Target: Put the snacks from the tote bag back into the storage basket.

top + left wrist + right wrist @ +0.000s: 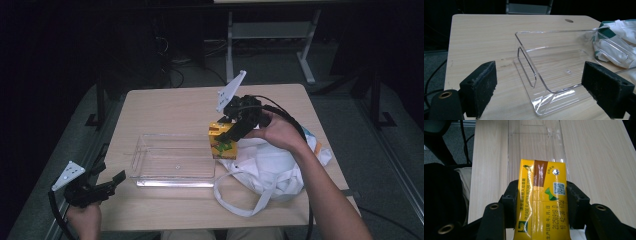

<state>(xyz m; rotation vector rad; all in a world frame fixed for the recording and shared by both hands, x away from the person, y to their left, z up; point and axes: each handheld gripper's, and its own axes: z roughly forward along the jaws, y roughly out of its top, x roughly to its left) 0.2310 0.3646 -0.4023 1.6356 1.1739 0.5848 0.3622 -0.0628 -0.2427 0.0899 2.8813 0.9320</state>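
Right tongs (231, 134) are clamping the yellow drink carton (223, 141) mid-frame over the clear plastic tray (150, 172), while left tongs (111, 184) are sitting wide apart at lower left.

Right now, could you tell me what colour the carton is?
Mostly yellow with a brown stripe, the carton shows best in the right gripper view.

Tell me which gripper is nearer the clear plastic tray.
Left. The left gripper hovers open just off the clear plastic tray's near-left corner; the right gripper holds the yellow drink carton by its right end.
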